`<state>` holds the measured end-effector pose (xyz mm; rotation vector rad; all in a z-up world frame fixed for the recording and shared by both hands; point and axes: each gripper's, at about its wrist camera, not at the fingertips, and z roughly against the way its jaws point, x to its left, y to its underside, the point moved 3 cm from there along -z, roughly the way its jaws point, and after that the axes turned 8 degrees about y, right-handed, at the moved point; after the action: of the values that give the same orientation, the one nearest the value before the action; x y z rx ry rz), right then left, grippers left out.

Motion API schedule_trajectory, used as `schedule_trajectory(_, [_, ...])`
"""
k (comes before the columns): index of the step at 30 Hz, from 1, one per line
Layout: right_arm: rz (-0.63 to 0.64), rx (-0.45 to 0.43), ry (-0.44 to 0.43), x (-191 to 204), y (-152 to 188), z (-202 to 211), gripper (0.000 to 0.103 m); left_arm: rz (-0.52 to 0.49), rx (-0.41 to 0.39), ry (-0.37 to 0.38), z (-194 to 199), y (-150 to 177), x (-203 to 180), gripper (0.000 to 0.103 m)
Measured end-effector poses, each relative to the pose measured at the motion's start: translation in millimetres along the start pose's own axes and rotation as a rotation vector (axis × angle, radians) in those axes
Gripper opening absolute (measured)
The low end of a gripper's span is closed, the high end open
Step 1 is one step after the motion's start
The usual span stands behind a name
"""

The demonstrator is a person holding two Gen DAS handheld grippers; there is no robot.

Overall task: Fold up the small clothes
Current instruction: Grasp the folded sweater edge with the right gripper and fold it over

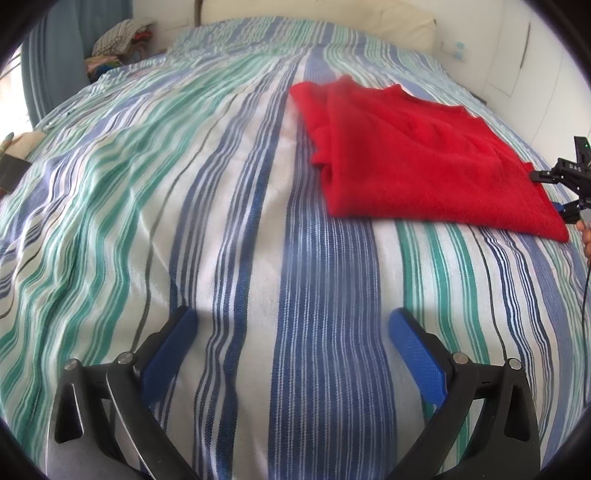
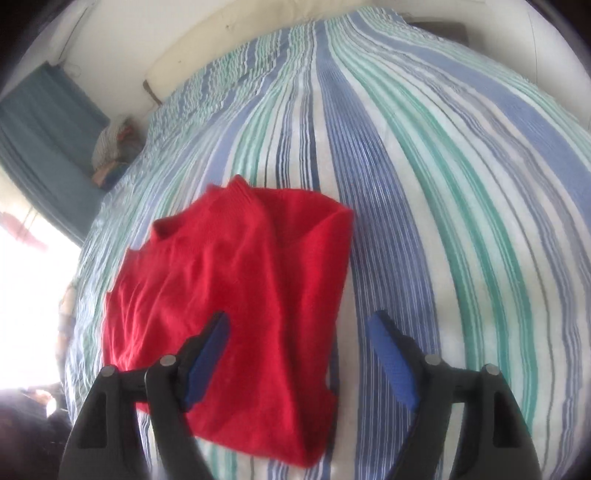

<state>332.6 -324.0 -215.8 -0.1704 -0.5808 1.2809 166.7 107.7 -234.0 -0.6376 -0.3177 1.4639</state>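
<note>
At the far left of the left wrist view a blue curtain (image 1: pixel 55 55) hangs beside a heap of clothes (image 1: pixel 118 40) at the head corner of the bed (image 1: pixel 166 206), which is covered by a sheet striped in blue, green and white. The left gripper (image 1: pixel 291 328) hovers over bare sheet with its jaws spread wide and nothing between them. To its right lies the red sweater (image 1: pixel 417 162), folded into a rough rectangle and flat on the bed; in this view its long axis runs from upper left to lower right, the neckline end toward the cream pillow (image 1: pixel 332 22) at the head and the straight folded edge toward the near side. At the right edge part of the right gripper (image 1: pixel 569 192) shows just beside the sweater's lower right corner. In the right wrist view the red sweater (image 2: pixel 240 295) runs lengthwise away from the camera, its notched collar end pointing up and left. The right gripper (image 2: pixel 299 332) is above its near part, jaws wide apart, the left blue pad over the cloth, the right over the sheet, gripping nothing.
</note>
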Motion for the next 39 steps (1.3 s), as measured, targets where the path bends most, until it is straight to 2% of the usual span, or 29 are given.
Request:
schedule_trajectory(2, [-0.053, 0.048, 0.001, -1.4, 5.3, -29.7, 0.077, 0.0, 0.0, 0.0, -0.2, 0.0, -0.3, 0.103])
schedule_trajectory(3, [-0.04, 0.033, 0.003, 3.8, 7.8, -32.7, 0.063, 0.0, 0.001, 0.0, -0.1, -0.1, 0.2, 0.103])
schedule_trajectory(4, [-0.016, 0.025, 0.004, 9.5, 8.3, -32.6, 0.041, 0.002, 0.004, 0.002, -0.1, -0.5, 0.3, 0.103])
schedule_trajectory(5, [-0.029, 0.047, -0.018, 12.3, 8.3, -33.1, 0.011, 0.005, 0.01, 0.006, 0.1, -1.2, 0.7, 0.103])
schedule_trajectory(7, [-0.074, 0.056, 0.0, 16.2, 5.1, -23.9, 0.011, 0.025, 0.019, 0.023, 2.6, -4.9, 4.1, 0.102])
schedule_trajectory(9, [-0.059, 0.025, -0.015, 35.1, -3.3, -2.9, 0.011, 0.085, -0.006, 0.05, 11.7, -10.6, 13.2, 0.101])
schedule_trajectory(12, [0.011, -0.006, -0.108, 90.0, -17.1, 26.4, 0.011, 0.213, -0.073, 0.079, 29.9, -18.1, 39.7, 0.101])
schedule_trajectory(14, [0.065, -0.002, -0.171, 138.9, -21.9, 34.3, 0.011, 0.276, -0.102, 0.059, 37.5, -20.6, 59.4, 0.101])
schedule_trajectory(16, [0.121, 0.025, -0.229, 190.9, -21.4, 28.6, 0.011, 0.333, -0.119, 0.026, 41.6, -20.4, 78.6, 0.101])
schedule_trajectory(18, [0.171, 0.051, -0.262, 236.4, -13.7, 13.5, 0.011, 0.395, -0.122, 0.029, 42.9, -17.6, 94.6, 0.101])
schedule_trajectory(22, [0.236, 0.088, -0.259, 303.4, 16.5, -32.4, 0.011, 0.445, -0.13, 0.054, 43.6, -13.9, 105.9, 0.1])
schedule_trajectory(23, [0.236, 0.102, -0.259, 314.1, 25.1, -44.6, 0.014, 0.437, -0.126, 0.051, 43.1, -14.0, 104.6, 0.1])
schedule_trajectory(25, [0.216, 0.165, -0.292, 325.6, 43.6, -69.2, 0.028, 0.419, -0.116, 0.039, 41.2, -15.0, 101.4, 0.101])
schedule_trajectory(26, [0.177, 0.229, -0.351, 328.6, 51.3, -79.7, 0.043, 0.413, -0.112, 0.036, 40.7, -15.6, 101.7, 0.101])
schedule_trajectory(28, [0.087, 0.29, -0.493, 327.2, 59.6, -80.5, 0.044, 0.418, -0.113, 0.042, 42.1, -15.8, 103.6, 0.101])
schedule_trajectory(30, [0.097, 0.261, -0.572, 321.7, 56.6, -60.2, 0.044, 0.436, -0.117, 0.059, 43.8, -15.5, 107.5, 0.101])
schedule_trajectory(32, [0.172, 0.167, -0.533, 309.6, 46.8, -32.8, 0.044, 0.451, -0.122, 0.074, 44.3, -15.8, 110.4, 0.101])
schedule_trajectory(35, [0.364, 0.023, -0.296, 292.2, 40.8, -7.2, 0.044, 0.455, -0.119, 0.078, 42.6, -15.6, 111.3, 0.101])
schedule_trajectory(36, [0.414, 0.018, -0.253, 289.5, 45.2, -7.2, 0.044, 0.449, -0.116, 0.072, 41.8, -15.2, 109.8, 0.101])
schedule_trajectory(39, [0.529, 0.084, -0.197, 291.5, 75.5, -29.9, 0.041, 0.421, -0.11, 0.049, 39.3, -14.6, 105.2, 0.101])
